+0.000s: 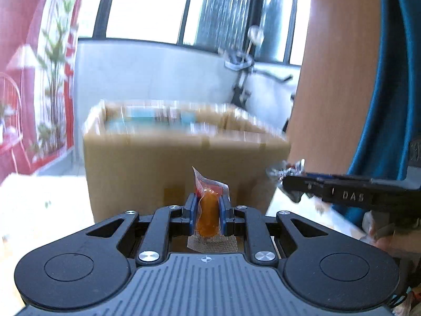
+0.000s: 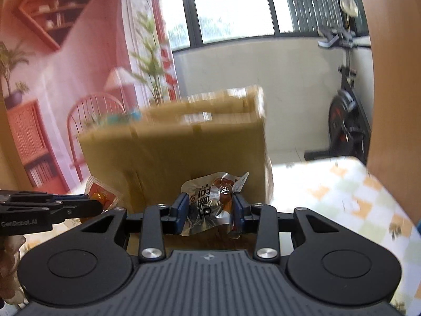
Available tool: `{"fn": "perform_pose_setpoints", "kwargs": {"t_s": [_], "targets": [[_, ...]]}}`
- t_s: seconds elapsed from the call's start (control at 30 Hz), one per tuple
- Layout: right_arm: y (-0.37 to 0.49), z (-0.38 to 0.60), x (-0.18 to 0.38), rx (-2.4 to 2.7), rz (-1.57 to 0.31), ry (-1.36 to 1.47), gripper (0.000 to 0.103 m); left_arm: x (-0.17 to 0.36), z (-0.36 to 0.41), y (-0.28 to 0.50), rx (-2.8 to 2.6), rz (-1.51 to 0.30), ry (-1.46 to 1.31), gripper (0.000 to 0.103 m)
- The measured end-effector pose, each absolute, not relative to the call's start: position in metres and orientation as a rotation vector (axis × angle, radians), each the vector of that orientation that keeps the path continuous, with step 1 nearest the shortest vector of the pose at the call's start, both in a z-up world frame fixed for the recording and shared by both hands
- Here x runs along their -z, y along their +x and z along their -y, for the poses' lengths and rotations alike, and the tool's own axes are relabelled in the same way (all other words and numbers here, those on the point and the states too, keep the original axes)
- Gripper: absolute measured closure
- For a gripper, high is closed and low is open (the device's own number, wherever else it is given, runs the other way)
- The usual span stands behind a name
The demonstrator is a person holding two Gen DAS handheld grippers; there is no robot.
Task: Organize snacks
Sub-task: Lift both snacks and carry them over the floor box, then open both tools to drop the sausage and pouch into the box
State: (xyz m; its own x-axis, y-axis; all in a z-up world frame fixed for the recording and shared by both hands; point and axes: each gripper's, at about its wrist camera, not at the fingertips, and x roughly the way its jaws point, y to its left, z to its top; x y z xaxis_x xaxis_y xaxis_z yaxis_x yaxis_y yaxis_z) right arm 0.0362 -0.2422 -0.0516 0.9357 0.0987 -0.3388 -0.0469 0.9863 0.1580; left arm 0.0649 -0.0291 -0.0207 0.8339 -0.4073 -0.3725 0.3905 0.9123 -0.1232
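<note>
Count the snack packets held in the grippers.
2. An orange packet is clamped in the left gripper; a silver foil packet is in the right gripper. The cardboard box may hide more.

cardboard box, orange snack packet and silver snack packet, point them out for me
cardboard box (image 1: 158,168), left wrist view, on its front wall
orange snack packet (image 1: 208,217), left wrist view, on its orange filling between the fingers
silver snack packet (image 2: 202,197), right wrist view, on its printed foil face
</note>
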Motion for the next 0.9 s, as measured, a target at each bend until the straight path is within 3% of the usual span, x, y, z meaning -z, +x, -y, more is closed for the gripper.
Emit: {"fn": "perform_pose_setpoints", "kwargs": {"t_s": [0.2,0.4,0.9], "targets": [[0.052,0.238,0.006,-0.116,-0.259,0.109,0.065,-0.032,0.012,0.091,0.383,-0.309,-0.061,0.084],[0.088,0.236,-0.018,-0.142,-0.231,0.055,0.065,-0.067,0.014,0.138,0.348,-0.329,-0.076,0.084],[0.195,0.243,-0.013,-0.077,-0.407,-0.029,0.065,-0.060,0.029,0.220,0.295,-0.465,-0.014,0.083]]}}
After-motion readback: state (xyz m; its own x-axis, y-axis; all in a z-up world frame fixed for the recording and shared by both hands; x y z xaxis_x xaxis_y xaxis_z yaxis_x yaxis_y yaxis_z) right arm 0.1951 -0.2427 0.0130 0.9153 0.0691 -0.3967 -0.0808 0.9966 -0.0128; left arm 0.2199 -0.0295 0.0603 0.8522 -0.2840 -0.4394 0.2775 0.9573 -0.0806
